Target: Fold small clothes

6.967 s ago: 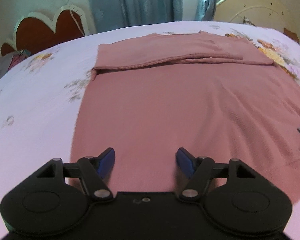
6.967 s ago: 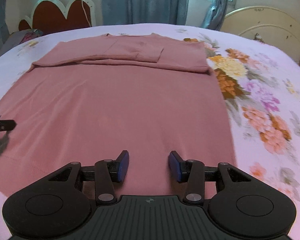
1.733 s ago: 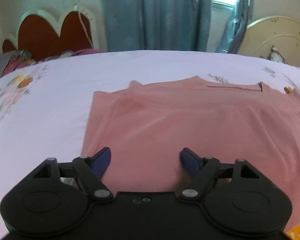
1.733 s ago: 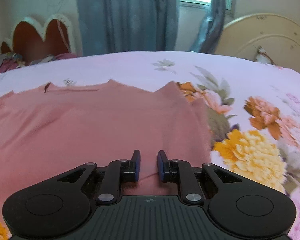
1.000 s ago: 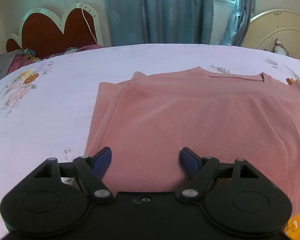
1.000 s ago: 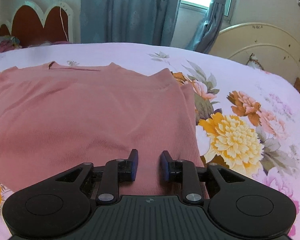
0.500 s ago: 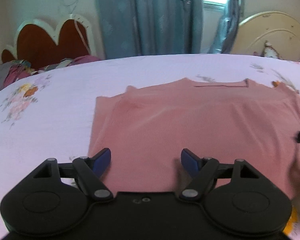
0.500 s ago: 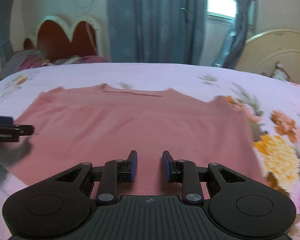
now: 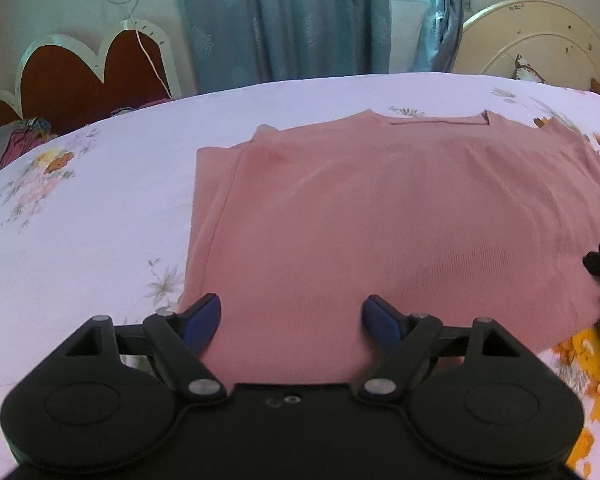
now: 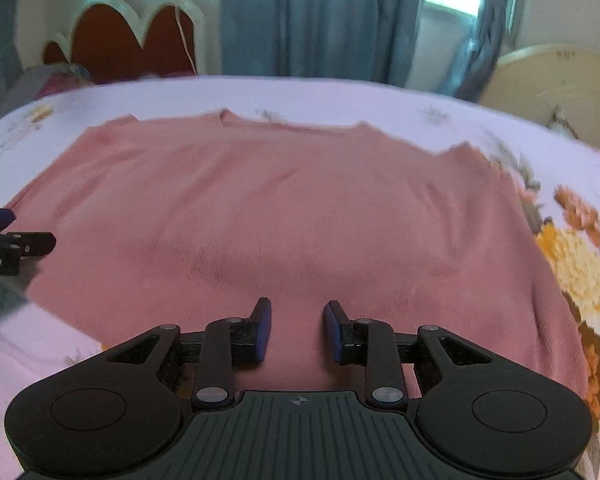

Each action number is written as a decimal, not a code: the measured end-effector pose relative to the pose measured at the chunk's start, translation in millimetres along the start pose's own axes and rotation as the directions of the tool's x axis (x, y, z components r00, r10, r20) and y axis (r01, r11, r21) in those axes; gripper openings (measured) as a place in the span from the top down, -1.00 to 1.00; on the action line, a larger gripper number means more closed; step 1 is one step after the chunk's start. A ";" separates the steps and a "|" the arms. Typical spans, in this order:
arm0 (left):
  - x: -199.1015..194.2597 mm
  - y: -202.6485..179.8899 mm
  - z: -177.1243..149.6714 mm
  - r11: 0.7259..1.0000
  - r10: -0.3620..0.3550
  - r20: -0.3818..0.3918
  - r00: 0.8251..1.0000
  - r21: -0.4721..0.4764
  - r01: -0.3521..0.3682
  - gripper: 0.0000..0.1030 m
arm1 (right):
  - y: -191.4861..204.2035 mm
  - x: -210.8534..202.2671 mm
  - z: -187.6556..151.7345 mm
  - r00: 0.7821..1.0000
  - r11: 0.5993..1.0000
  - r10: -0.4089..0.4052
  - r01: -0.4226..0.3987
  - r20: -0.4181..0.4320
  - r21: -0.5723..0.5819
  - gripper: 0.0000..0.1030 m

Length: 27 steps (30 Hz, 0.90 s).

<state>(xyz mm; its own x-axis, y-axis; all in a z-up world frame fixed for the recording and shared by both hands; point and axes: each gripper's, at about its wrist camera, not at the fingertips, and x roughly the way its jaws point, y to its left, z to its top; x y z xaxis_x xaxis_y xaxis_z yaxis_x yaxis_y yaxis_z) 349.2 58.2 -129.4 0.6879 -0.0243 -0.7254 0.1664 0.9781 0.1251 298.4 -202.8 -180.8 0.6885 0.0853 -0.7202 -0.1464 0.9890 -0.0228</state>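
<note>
Shirt: pink shirt (image 9: 400, 220), folded once, flat on bed (image 9: 100, 208), long side runs left-right across both views.
Left grip: left gripper (image 9: 291, 316) by shirt's near-left corner, jaws wide and opening, nothing pinched.
Right grip: right gripper (image 10: 296, 330) over shirt's near edge, a bit right of mid, jaws narrow but opening, cloth below, not pinched.
Nearer hand: prob. left for left end, right for right end.
Next, I think: fold one short end over twd the other.
</note>
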 end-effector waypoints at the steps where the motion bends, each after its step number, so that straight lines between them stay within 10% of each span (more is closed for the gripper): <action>1: -0.6 0.5 -0.2 1.000 -0.001 -0.002 1.000 -0.003 0.001 -0.54 | -0.5 -2.6 1.1 1.000 1.000 -0.010 0.010 -0.007 0.006 0.33; 6: -2.5 2.3 -2.7 1.000 -0.011 -0.004 1.000 -0.004 0.011 -0.54 | -19.0 -5.7 -14.7 0.999 0.995 -0.049 0.049 -0.005 0.087 0.02; 27: -35.5 1.5 8.4 0.992 -0.073 -0.026 0.997 -0.104 0.070 -0.53 | 13.5 -17.7 33.8 0.997 0.991 0.039 -0.047 0.065 0.124 0.02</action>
<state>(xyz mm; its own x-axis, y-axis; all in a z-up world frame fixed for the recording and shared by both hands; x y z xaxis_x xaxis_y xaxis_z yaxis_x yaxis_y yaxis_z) 331.0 58.8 -97.7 0.6555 -0.0901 -0.7498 0.1395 0.9902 0.0029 308.3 -186.8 -144.9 0.7268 0.1317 -0.6741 -0.0891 0.9912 0.0977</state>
